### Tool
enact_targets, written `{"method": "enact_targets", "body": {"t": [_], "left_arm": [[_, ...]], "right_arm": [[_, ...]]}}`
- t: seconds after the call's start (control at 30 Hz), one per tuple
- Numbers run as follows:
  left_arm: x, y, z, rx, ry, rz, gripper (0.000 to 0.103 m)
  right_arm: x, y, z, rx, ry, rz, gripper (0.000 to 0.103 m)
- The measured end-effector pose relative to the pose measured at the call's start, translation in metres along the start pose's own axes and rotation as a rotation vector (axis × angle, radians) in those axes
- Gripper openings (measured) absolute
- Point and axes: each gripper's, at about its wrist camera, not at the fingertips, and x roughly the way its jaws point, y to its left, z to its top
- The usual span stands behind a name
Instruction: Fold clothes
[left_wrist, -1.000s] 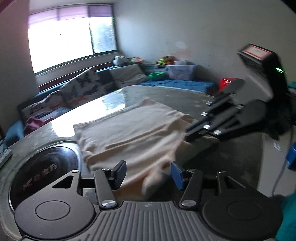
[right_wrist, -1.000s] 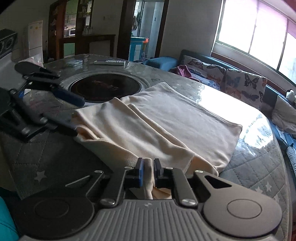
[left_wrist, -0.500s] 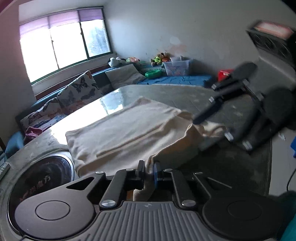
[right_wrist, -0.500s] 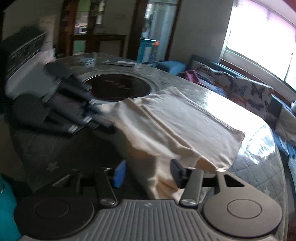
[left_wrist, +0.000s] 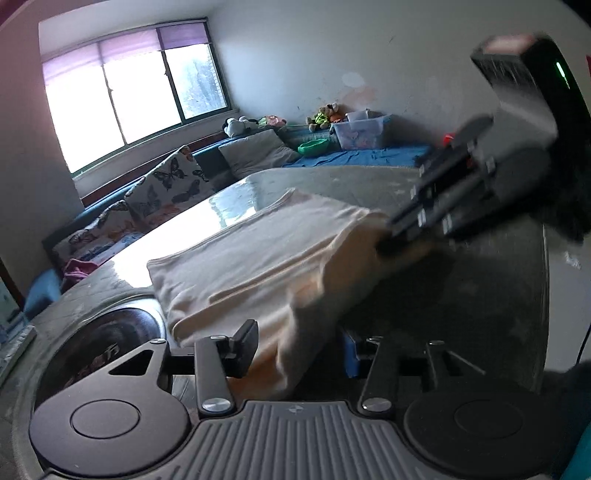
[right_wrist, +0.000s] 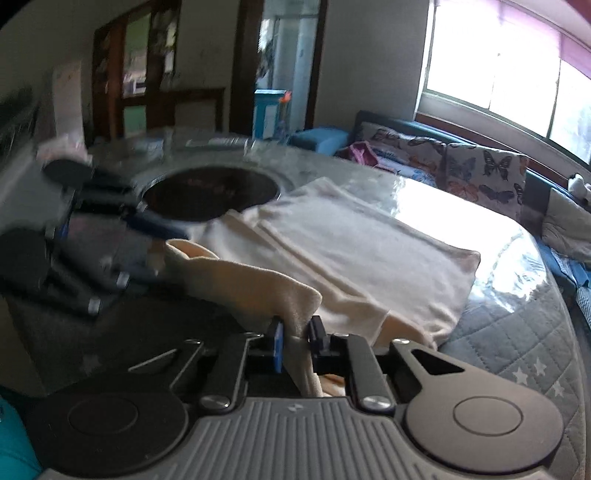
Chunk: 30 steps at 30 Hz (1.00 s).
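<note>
The soft cream folded cloth (right_wrist: 354, 251) lies on the round grey quilted surface (right_wrist: 517, 354), its near edge lifted. The right tongs (right_wrist: 294, 334) are closing, pinching that edge to fold it over. The left tongs (left_wrist: 297, 350) are opening, cloth loose between them.

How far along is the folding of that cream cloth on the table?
Partly done. The cream cloth already lies doubled on the table, with layered edges showing. In hand: the right tongs are closing on its near edge, which sits between the pads, while the left tongs are opening around the neighbouring edge and do not pinch it. Left: carrying that near edge over for another fold.
</note>
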Motion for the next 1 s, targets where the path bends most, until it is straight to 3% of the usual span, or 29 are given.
{"method": "enact_targets", "body": {"t": [0.23,0.33,0.43,0.5,1.0], "left_arm": [[0.006,0.002,-0.009,0.063,0.005,0.093,0.051],[0.010,0.006,-0.010,0.079,0.008,0.098,0.048],[0.011,0.008,-0.012,0.087,0.012,0.082,0.016],[0.008,0.011,-0.012,0.065,0.005,0.069,0.007],[-0.092,0.004,0.006,-0.017,-0.102,-0.070,0.005]], "right_arm": [[-0.007,-0.004,0.012,0.027,-0.042,-0.015,0.011],[-0.006,-0.005,0.014,0.030,-0.045,-0.020,0.011],[-0.007,-0.005,0.013,0.041,-0.052,-0.020,0.010],[-0.010,-0.003,0.012,0.042,-0.063,-0.016,0.010],[-0.099,0.018,0.013,0.024,-0.115,0.057,0.009]]}}
